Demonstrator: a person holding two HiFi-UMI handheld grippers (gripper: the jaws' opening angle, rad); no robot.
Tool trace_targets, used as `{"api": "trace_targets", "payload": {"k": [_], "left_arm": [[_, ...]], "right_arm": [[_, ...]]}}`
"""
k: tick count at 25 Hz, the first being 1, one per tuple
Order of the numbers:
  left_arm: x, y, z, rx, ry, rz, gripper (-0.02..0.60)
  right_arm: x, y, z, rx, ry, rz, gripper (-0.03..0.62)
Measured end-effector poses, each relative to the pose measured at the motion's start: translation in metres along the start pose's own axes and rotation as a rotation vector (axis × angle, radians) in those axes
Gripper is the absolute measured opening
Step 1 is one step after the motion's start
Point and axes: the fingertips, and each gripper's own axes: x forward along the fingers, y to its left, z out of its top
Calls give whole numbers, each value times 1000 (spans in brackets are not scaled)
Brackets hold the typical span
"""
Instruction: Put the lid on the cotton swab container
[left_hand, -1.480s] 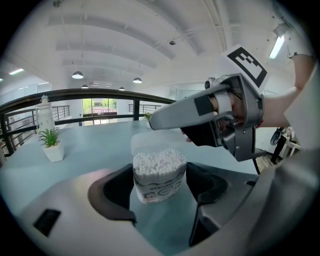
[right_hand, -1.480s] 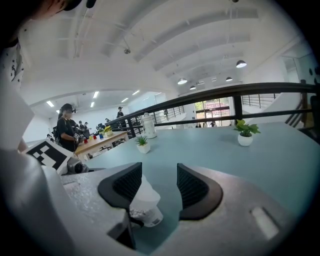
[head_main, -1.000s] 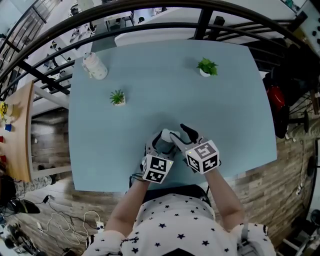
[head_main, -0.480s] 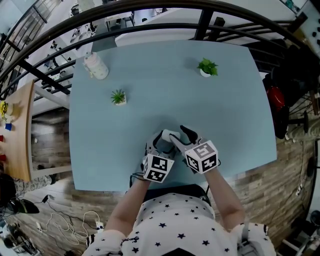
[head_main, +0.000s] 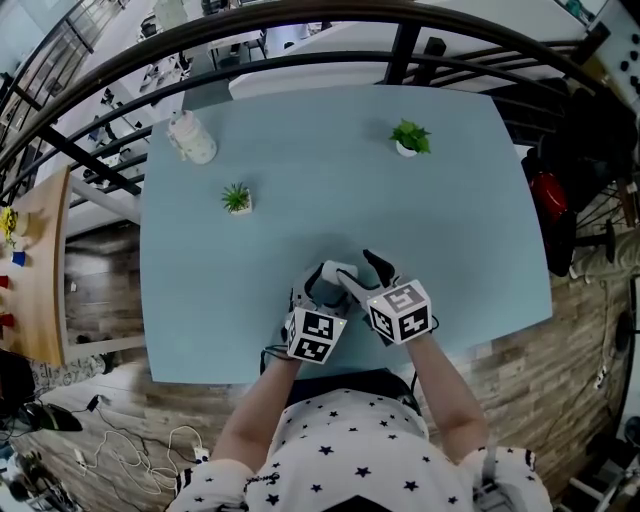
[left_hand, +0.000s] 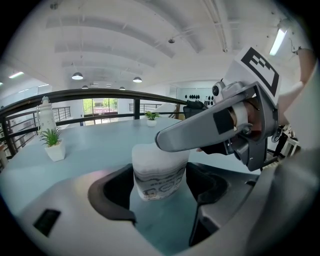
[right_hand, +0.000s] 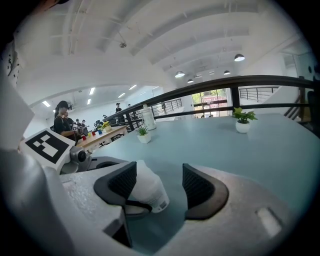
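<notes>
A white cotton swab container (head_main: 334, 274) with printed sides stands near the front edge of the blue table (head_main: 330, 180). My left gripper (head_main: 318, 286) is shut on it, and in the left gripper view its body (left_hand: 159, 175) fills the gap between both pads. The container's plain white top (left_hand: 152, 152) lies under one finger (left_hand: 200, 131) of my right gripper (head_main: 361, 269). The right gripper's jaws are opening. In the right gripper view the container (right_hand: 148, 189) sits by the left pad, with a gap to the other pad.
Two small potted plants (head_main: 236, 197) (head_main: 410, 137) and a white bottle (head_main: 190, 137) stand farther back on the table. A dark railing (head_main: 300, 50) curves behind the table. A wooden side table (head_main: 35, 260) is at the far left.
Both grippers and the container stay in the same spot near the table's front edge. Only the view has shifted slightly.
</notes>
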Motion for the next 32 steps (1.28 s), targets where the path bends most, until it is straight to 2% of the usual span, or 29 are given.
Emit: {"api": "trace_targets", "payload": {"k": [7,14,19,22,26,30,32], "left_arm": [[1,7,-26,-19,87,25,321],[-25,10,-25,-45,60,38,321],[-59,11,-20,-66,7,34,321],[-87,15,-29,-85,6,41,316],[-122,24,-44,-110,-10,91,245],[-168,30,-47,-122,-54,122,154],[-190,33,-52,-132,-80,128,113]], "right_arm": [[2,2,1,-19,18,-28,273],[-9,12,2,-112,24,-81,272],[-30,36,4,-115,-42,-108,272],[-40,58,3,-118,-69,-119,263],[-58,84,1,-117,-112,-141,226],[-73,114,-3,-94,-155,-177,129],[-78,133,-7,-84,-178,-188,99]]}}
